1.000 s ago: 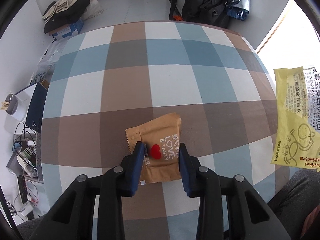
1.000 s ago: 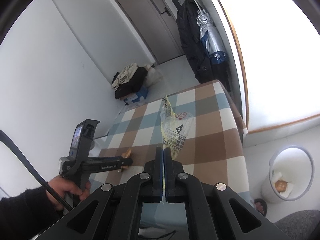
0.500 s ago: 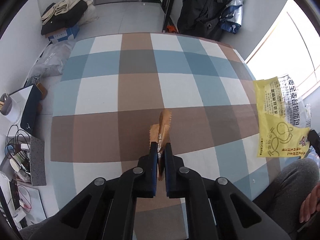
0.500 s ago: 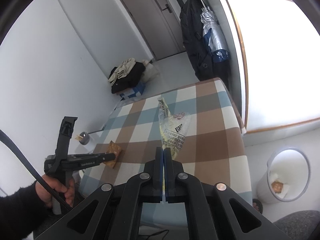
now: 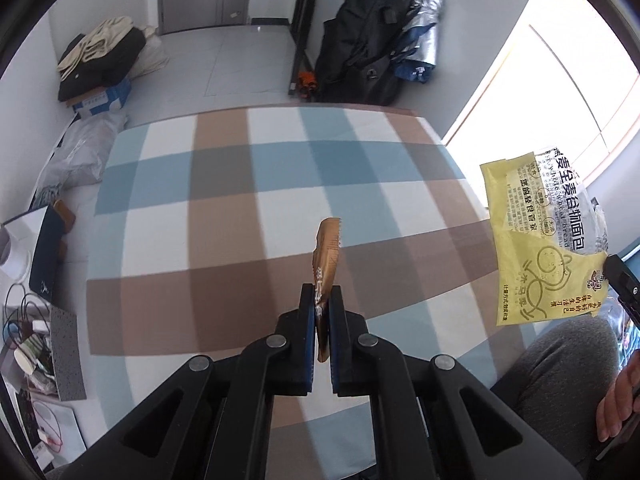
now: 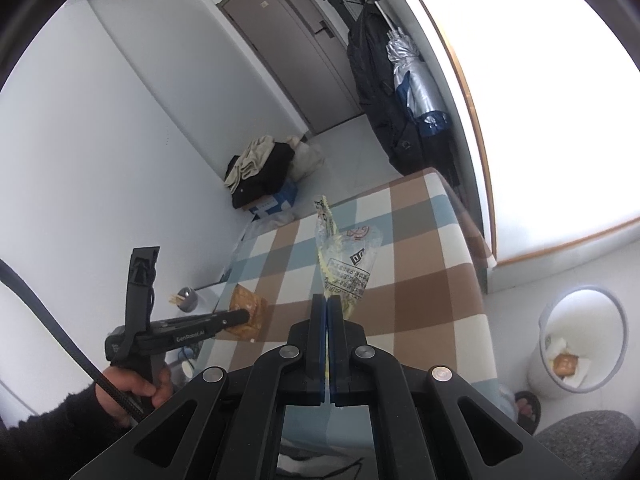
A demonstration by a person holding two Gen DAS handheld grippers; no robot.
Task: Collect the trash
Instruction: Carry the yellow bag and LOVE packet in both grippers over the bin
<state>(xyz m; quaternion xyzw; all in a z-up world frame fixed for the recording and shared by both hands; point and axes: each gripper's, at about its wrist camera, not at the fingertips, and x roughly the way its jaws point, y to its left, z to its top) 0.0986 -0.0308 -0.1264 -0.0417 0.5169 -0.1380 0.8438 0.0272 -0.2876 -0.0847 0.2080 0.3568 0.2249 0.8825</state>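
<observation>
Holding one piece of trash each, both grippers hang above the checked table (image 5: 224,200) with nothing left lying on the cloth that I can see. The left gripper (image 5: 320,312) is clamped on the brown wrapper (image 5: 326,256), which stands edge-on and upright between its fingers, long axis running forward from the tips. The right gripper (image 6: 327,320) is pinched on the yellow bag (image 6: 344,264), which likewise sticks up and away from its closed fingers. What the next move turns on, as I judge it, is the bin (image 6: 580,344): it stands on the floor off the table's right edge, low and to the right of the right gripper, already holding a scrap. The right hand is clearly nearer to it; the left gripper sits over the table's left side, well apart from the bin, and would have to cross the table.
</observation>
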